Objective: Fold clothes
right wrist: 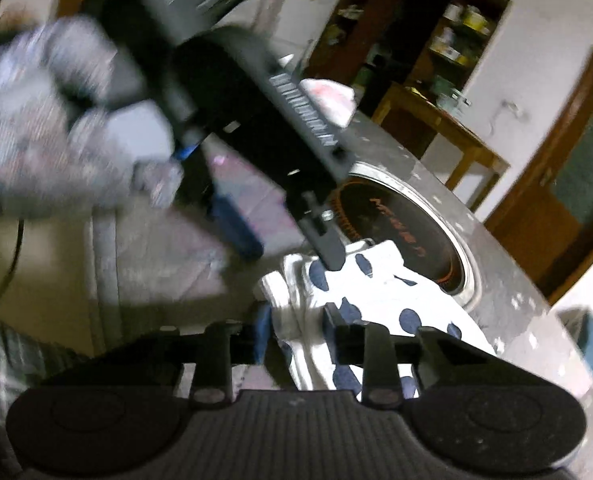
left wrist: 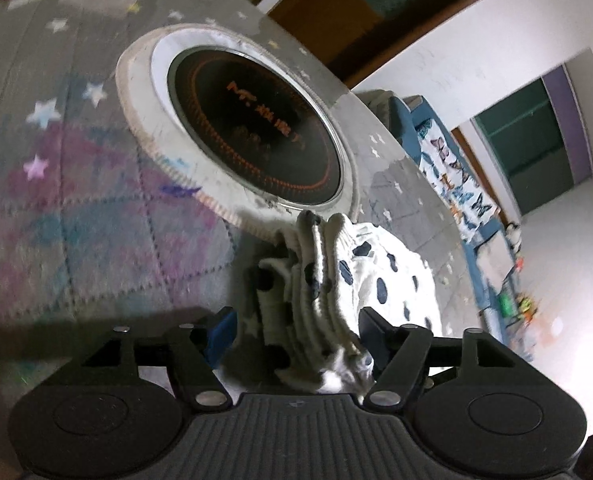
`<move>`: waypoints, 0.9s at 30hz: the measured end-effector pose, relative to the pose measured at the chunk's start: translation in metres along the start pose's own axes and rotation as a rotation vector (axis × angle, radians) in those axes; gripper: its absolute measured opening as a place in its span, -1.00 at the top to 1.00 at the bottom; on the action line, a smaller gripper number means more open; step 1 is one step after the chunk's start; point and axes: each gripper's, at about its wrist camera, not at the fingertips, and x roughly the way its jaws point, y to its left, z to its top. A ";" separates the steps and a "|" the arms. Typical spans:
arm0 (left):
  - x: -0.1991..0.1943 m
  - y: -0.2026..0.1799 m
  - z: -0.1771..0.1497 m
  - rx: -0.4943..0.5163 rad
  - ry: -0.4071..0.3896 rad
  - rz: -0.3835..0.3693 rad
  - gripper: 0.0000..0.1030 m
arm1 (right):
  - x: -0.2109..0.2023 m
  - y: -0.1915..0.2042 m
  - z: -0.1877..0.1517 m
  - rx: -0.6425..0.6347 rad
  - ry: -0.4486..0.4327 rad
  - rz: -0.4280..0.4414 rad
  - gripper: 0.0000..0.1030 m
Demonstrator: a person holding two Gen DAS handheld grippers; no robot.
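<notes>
White cloth with dark blue spots (left wrist: 372, 276), bunched up in thick folds, right between the two fingers of the left gripper (left wrist: 296, 330). Jaws clenched on the ribbed white edge of that cloth. One blue pad (left wrist: 221, 330) on the left side, one black finger on the right side, both pressed against the bunched folds.

Same spotted cloth (right wrist: 376, 292) seen from the right wrist camera, hanging partly over the desk (left wrist: 96, 208). Right gripper (right wrist: 298, 330) clenched on it too, with a white fold squeezed between its blue pad and its black finger.

Left gripper (right wrist: 256, 120) also big and blurry in the right wrist view, tilted down, its tip touching the top edge of the cloth. A gloved hand (right wrist: 64, 132) wrapped around its handle, very blurry.

Desk covered with a grey mat with little stars and pink and purple patches. A round black cooktop (left wrist: 252, 136) with orange rings and orange writing set into the desk, with a white ring around it. Cloth just beside that cooktop, touching its white ring on the near side.

Far behind: white walls, a brown door (right wrist: 568, 184), shelves with jars (right wrist: 452, 36), and a blue chair (left wrist: 452, 160) beside the desk.
</notes>
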 end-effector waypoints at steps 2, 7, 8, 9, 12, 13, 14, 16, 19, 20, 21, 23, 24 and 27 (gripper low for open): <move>-0.001 0.003 0.000 -0.048 0.001 -0.031 -0.42 | -0.008 -0.007 0.001 0.063 -0.015 0.010 0.53; -0.001 0.011 -0.007 -0.194 -0.003 -0.108 -0.46 | -0.016 -0.017 0.001 0.150 -0.041 0.016 0.55; 0.001 0.011 -0.009 -0.215 0.001 -0.120 -0.48 | -0.017 -0.019 0.000 0.162 -0.045 0.017 0.55; 0.003 0.012 -0.011 -0.234 0.006 -0.132 -0.51 | -0.018 -0.019 0.000 0.169 -0.048 0.019 0.56; 0.011 0.013 -0.015 -0.276 0.028 -0.154 -0.52 | -0.020 -0.019 -0.003 0.175 -0.047 0.028 0.56; 0.013 0.014 -0.015 -0.280 0.027 -0.157 -0.52 | -0.020 -0.019 -0.005 0.175 -0.045 0.031 0.56; 0.013 0.014 -0.014 -0.280 0.017 -0.159 -0.52 | -0.021 -0.019 -0.006 0.175 -0.045 0.033 0.56; 0.013 0.013 -0.010 -0.268 0.000 -0.159 -0.52 | -0.021 -0.020 -0.006 0.173 -0.049 0.033 0.56; 0.020 0.012 -0.007 -0.245 0.013 -0.162 -0.49 | -0.020 -0.019 -0.005 0.166 -0.052 0.039 0.57; 0.022 0.011 -0.006 -0.236 0.015 -0.160 -0.48 | -0.020 -0.019 -0.005 0.163 -0.053 0.042 0.57; 0.024 0.010 -0.006 -0.223 0.016 -0.158 -0.47 | -0.020 -0.019 -0.005 0.159 -0.054 0.045 0.57; 0.027 0.006 -0.005 -0.194 0.016 -0.152 -0.34 | -0.020 -0.019 -0.006 0.151 -0.056 0.051 0.57; 0.028 0.006 -0.004 -0.183 0.016 -0.147 -0.19 | -0.020 -0.019 -0.006 0.148 -0.057 0.054 0.57; 0.033 0.006 -0.003 -0.160 0.016 -0.144 0.22 | -0.020 -0.019 -0.007 0.138 -0.059 0.064 0.58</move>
